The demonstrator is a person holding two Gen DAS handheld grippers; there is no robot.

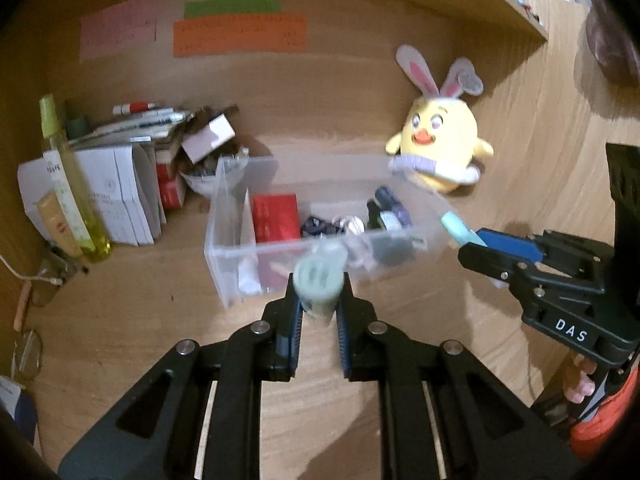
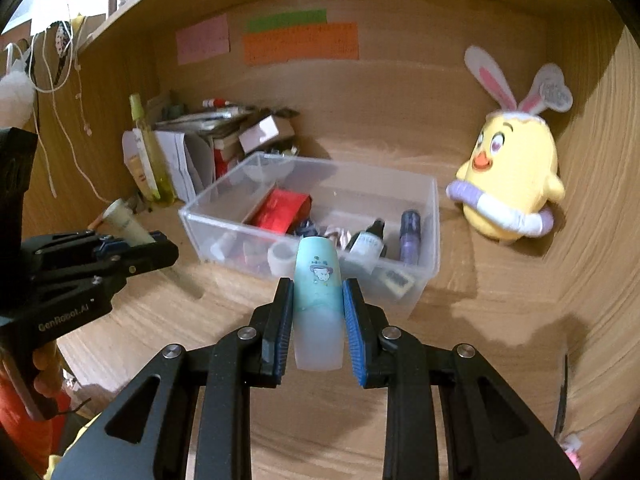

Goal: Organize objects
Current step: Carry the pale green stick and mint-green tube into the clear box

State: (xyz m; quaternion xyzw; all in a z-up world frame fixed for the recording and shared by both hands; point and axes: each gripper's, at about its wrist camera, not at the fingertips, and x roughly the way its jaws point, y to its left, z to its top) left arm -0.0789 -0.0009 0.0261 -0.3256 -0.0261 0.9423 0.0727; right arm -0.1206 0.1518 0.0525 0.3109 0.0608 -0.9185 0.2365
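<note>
A clear plastic bin (image 1: 224, 256) (image 2: 432, 208) sits on the wooden desk, holding a red packet (image 1: 276, 218) (image 2: 282, 210), small bottles (image 2: 366, 244) and other bits. My left gripper (image 1: 319, 300) is shut on a pale green tube (image 1: 319, 280), end-on, just in front of the bin's near wall; it shows in the right wrist view (image 2: 132, 236) at the left. My right gripper (image 2: 318, 304) is shut on a teal and white tube (image 2: 319, 304) with a cartoon print, in front of the bin; it shows in the left wrist view (image 1: 476, 246) at the bin's right end.
A yellow chick plush (image 1: 440, 148) (image 2: 512, 184) with bunny ears leans on the back wall right of the bin. A yellow-green spray bottle (image 1: 70, 184), papers, boxes and markers (image 1: 140, 109) crowd the left corner. Coloured notes (image 1: 240, 32) hang on the back wall.
</note>
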